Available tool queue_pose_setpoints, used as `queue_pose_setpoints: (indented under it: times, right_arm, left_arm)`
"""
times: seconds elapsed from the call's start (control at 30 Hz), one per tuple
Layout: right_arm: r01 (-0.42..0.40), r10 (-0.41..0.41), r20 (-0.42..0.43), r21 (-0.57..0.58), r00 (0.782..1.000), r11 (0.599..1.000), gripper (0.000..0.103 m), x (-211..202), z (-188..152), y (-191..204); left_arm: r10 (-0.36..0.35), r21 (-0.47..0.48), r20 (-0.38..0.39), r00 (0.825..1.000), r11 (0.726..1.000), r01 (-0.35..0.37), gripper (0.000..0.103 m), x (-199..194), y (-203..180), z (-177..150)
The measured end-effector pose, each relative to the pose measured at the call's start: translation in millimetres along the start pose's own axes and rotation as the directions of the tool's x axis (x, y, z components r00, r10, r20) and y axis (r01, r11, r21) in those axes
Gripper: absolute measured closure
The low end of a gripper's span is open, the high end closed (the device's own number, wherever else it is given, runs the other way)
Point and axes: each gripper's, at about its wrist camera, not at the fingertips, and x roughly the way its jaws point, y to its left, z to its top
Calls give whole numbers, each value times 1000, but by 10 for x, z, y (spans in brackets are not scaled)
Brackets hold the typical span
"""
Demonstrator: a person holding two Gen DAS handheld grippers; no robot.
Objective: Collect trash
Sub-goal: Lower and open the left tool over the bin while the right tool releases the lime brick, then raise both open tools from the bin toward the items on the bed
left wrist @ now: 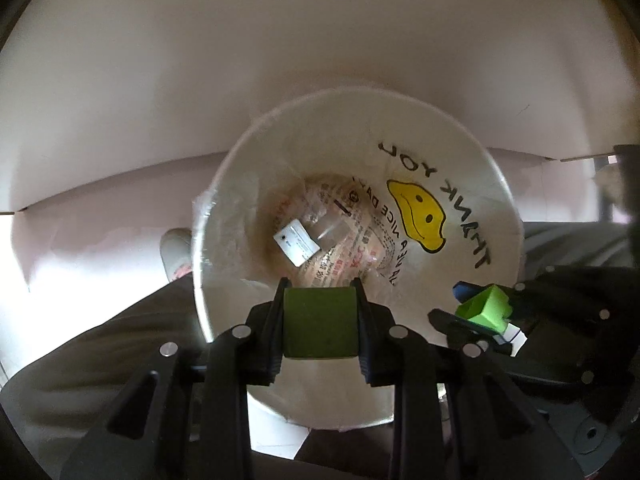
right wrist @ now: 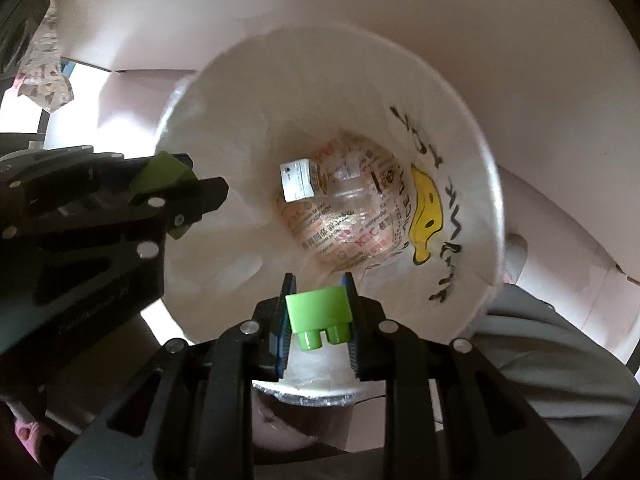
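Note:
A white bin lined with a "THANK YOU" smiley plastic bag [left wrist: 420, 216] stands open below both grippers; it also shows in the right wrist view [right wrist: 436, 208]. Printed wrappers [left wrist: 340, 256] and a small white box [left wrist: 297, 245] lie at its bottom. My left gripper [left wrist: 319, 320] is shut on a dark green block [left wrist: 319, 322] over the bin's near rim. My right gripper [right wrist: 319, 316] is shut on a bright green toy brick [right wrist: 320, 314] above the bin; it shows at the right of the left wrist view [left wrist: 486, 306]. The left gripper shows at the left of the right wrist view [right wrist: 172, 192].
White walls or box panels [left wrist: 280, 60] surround the bin. A person's grey trousers [left wrist: 100, 352] and a shoe [left wrist: 176, 256] are beside the bin. Patterned cloth [right wrist: 44, 68] hangs at the upper left of the right wrist view.

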Motion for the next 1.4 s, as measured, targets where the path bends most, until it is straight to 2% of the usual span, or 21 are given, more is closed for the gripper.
queue_pose_setpoints:
  times: [0.23, 0.4, 0.43, 0.47, 0.5, 0.77, 0.9, 1.07, 1.27, 1.33, 1.4]
  right_arm:
    - [-16, 18, -52, 39, 998, 999, 78, 208, 66, -117]
    - [15, -15, -75, 6, 997, 1000, 77, 309, 97, -68]
    - [19, -19, -81, -1, 997, 1000, 67, 322, 108, -48]
    - [31, -31, -85, -4, 996, 1000, 60, 341, 110, -41]
    - [55, -55, -77, -4, 995, 998, 48, 337, 112, -39]
    - [51, -51, -50, 8, 997, 999, 46, 231, 117, -57]
    - [58, -57, -16, 3, 998, 998, 46, 110, 50, -68]
    - [77, -76, 46, -18, 996, 997, 46, -182, -49, -17]
    - [88, -85, 127, -20, 988, 996, 46, -604, -221, -6]
    - [98, -94, 151, -24, 984, 995, 40, -730, -292, 10]
    - [108, -101, 183, -30, 978, 994, 38, -878, -383, 30]
  left_arm:
    - [-41, -45, -60, 997, 998, 39, 71, 253, 53, 96]
    - [-68, -49, -89, 994, 997, 63, 69, 338, 43, 135]
    - [-60, -50, -90, 994, 997, 56, 59, 340, 49, 137]
    - [-51, -53, -87, 995, 998, 46, 54, 343, 53, 139]
    - [-44, -58, -83, 996, 998, 39, 50, 339, 62, 141]
    - [-37, -74, -68, 997, 997, 32, 48, 256, 118, 125]
    - [-6, -78, -36, 999, 997, 3, 41, 90, 140, 89]
    - [59, -33, 49, 997, 998, -58, 34, -299, 102, -15]
    - [88, -4, 163, 983, 996, -89, 27, -785, 21, -156]
    - [99, 11, 201, 975, 995, -103, 22, -961, -37, -211]
    - [106, 22, 230, 967, 993, -114, 20, -1075, -90, -237]
